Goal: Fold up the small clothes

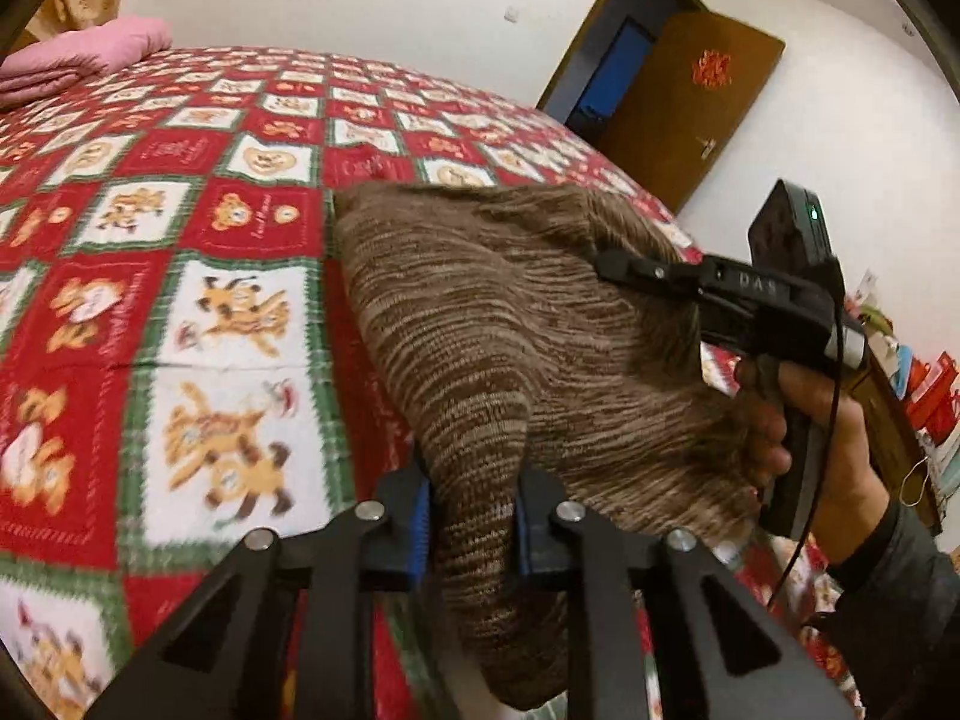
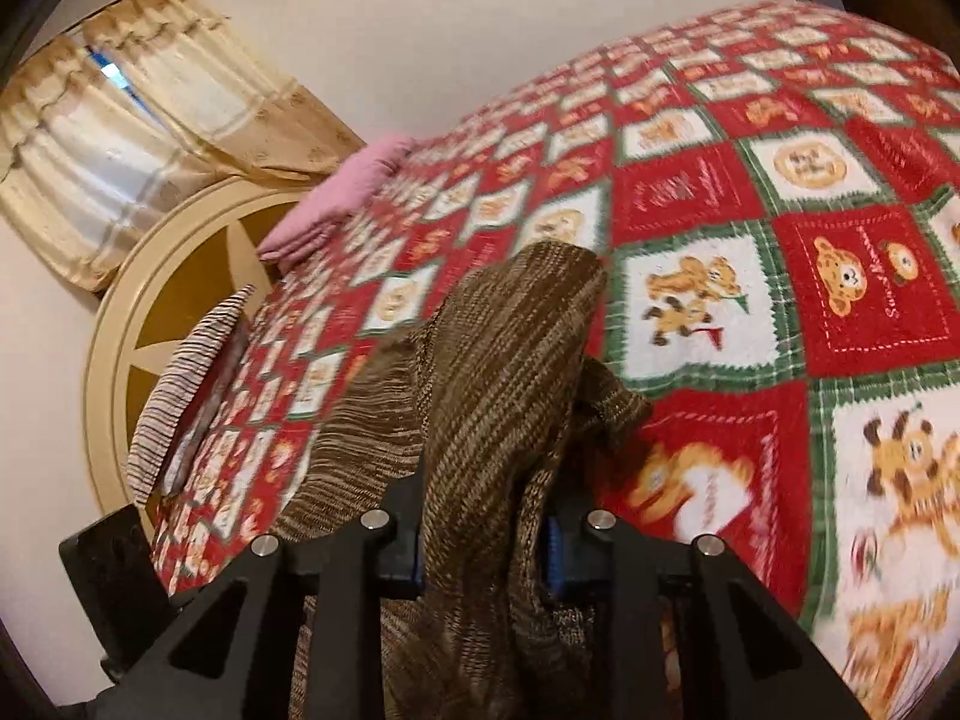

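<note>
Even indoor light, motion blur over the bedspread (image 1: pixel 180 312), fisheye-bent dark edges.

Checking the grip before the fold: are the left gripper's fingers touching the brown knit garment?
Touching. The left wrist view shows the left gripper with both fingers pressed against the brown knit garment bunched between them.

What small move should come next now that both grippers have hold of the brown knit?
Probably lift and spread it: the left gripper and right gripper each pinch the bunched brown knit garment, so drawing them apart above the bedspread should open it flat for folding.
</note>
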{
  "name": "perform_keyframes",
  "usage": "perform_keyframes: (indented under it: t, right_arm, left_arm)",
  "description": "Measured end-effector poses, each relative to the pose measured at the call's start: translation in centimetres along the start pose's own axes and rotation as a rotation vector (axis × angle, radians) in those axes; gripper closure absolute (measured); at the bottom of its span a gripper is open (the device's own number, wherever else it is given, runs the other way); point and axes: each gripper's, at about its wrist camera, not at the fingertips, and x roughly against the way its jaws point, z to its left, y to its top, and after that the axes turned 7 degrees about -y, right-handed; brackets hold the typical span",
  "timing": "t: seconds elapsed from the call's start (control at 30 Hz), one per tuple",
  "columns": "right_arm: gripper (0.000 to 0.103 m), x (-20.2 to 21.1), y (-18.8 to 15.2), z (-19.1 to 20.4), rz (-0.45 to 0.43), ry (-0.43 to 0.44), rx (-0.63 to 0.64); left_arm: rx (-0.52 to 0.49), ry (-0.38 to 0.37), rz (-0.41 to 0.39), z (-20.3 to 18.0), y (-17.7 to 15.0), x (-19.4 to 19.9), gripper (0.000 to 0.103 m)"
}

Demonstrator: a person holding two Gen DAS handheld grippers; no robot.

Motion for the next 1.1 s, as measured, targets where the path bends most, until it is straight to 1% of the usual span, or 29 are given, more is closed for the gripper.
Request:
perform_keyframes:
  t: [0.13, 0.23, 0.33, 0.43, 0.57, 0.73, 0.87, 0.97, 1.1]
  right_arm:
    - [0.076, 1.6, -1.0, 3.1, -0.020, -0.004, 0.048]
    - [0.076, 2.4, -2.0, 5.5, -0.036, 0.017, 0.074]
    - [0.076, 2.3, -3.0, 8.0, -0.039, 0.046, 0.097]
    - [0.077, 1.7, -4.0, 10.7, -0.023, 0.076, 0.127]
    - [0.077, 0.4, -5.2, 14.6, -0.002, 0.127, 0.162]
    - [0.077, -1.9, -6.3, 19.5, 0.029, 0.198, 0.197]
    - [0.077, -3.9, -7.5, 23.3, 0.060, 0.259, 0.228]
    - [0.077, -5.5, -8.5, 25.7, 0.094, 0.298, 0.248]
    - [0.077, -7.6, -9.7, 28.3, 0.139, 0.318, 0.285]
  left_arm:
    - [-0.022, 0.026, -0.032, -0.2, -1.3, 2.9, 0.081]
    - [-0.004, 0.030, -0.064, 0.5, -2.4, 5.7, 0.081]
    - [0.007, 0.046, -0.092, 1.3, -3.3, 8.1, 0.081]
    - [-0.006, 0.093, -0.127, 2.1, -4.0, 10.7, 0.081]
    - [0.024, 0.115, -0.172, 3.5, -5.2, 13.8, 0.081]
    - [0.028, 0.185, -0.232, 4.9, -7.0, 18.0, 0.081]
    - [0.043, 0.227, -0.274, 6.1, -8.5, 21.0, 0.082]
    - [0.038, 0.281, -0.280, 6.6, -10.1, 22.5, 0.082]
    - [0.016, 0.362, -0.250, 7.8, -11.7, 22.6, 0.082]
